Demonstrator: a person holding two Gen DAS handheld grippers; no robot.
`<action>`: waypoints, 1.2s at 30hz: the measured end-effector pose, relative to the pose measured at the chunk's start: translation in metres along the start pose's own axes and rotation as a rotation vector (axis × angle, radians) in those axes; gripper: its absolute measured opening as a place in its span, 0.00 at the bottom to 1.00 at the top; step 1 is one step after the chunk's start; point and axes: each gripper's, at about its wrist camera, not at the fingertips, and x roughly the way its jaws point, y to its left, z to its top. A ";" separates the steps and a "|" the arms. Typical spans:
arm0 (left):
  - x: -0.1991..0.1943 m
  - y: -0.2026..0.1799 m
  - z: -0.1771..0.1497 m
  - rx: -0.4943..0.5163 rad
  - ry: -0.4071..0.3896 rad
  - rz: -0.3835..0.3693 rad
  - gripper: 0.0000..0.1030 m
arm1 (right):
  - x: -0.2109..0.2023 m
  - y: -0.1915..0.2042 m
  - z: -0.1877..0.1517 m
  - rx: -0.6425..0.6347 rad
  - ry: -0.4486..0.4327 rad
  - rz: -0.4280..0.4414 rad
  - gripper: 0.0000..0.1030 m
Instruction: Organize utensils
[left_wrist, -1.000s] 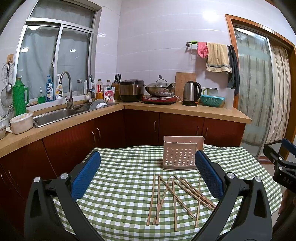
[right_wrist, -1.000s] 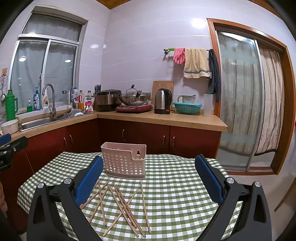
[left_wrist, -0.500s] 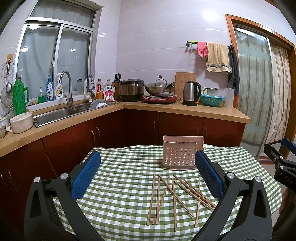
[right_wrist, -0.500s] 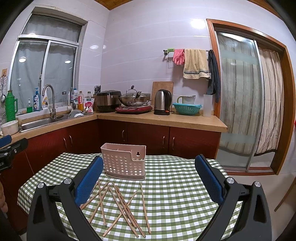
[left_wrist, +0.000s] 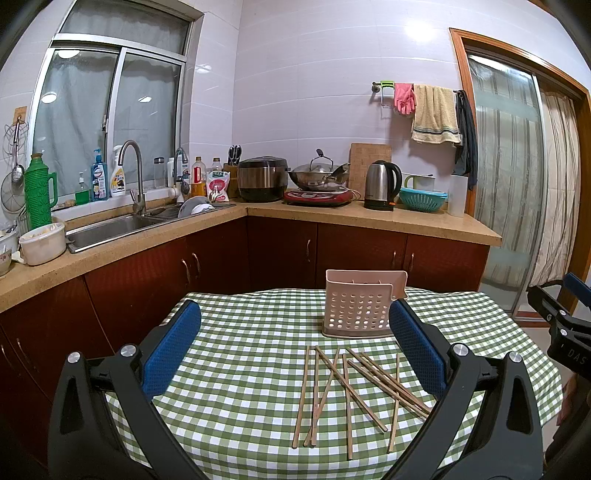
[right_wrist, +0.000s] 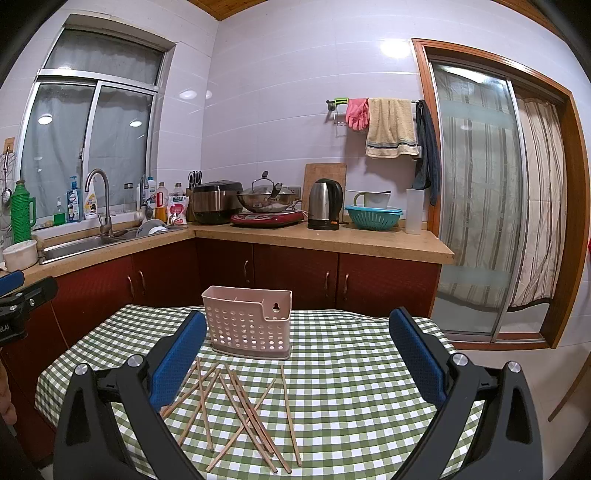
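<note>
Almost nothing has changed over the last second: both views stay framed the same, our left gripper (left_wrist: 295, 343) and right gripper (right_wrist: 297, 354) still spread wide and empty above the near edge of the table (left_wrist: 236, 354). So we judge the task not started; no chopstick lifted yet. The chopsticks (left_wrist: 347, 395) lie scattered and crossing near the table's middle, toward the near edge, none inside the holder (left_wrist: 362, 306), which stands upright just behind them toward the far edge. The left view shows the holder's perforated face and the other gripper at the right margin; the right view alone shows the holder's hanging keyhole (right_wrist: 276, 307) and divided top.
</note>
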 end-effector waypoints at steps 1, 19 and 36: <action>0.000 0.000 0.000 0.000 0.000 0.000 0.96 | 0.000 0.000 0.000 0.001 0.000 0.000 0.94; 0.030 -0.002 -0.024 0.014 0.077 -0.023 0.96 | 0.021 0.002 -0.015 0.006 0.057 0.035 0.94; 0.148 0.026 -0.128 0.023 0.437 0.001 0.83 | 0.119 -0.008 -0.108 0.028 0.337 0.100 0.94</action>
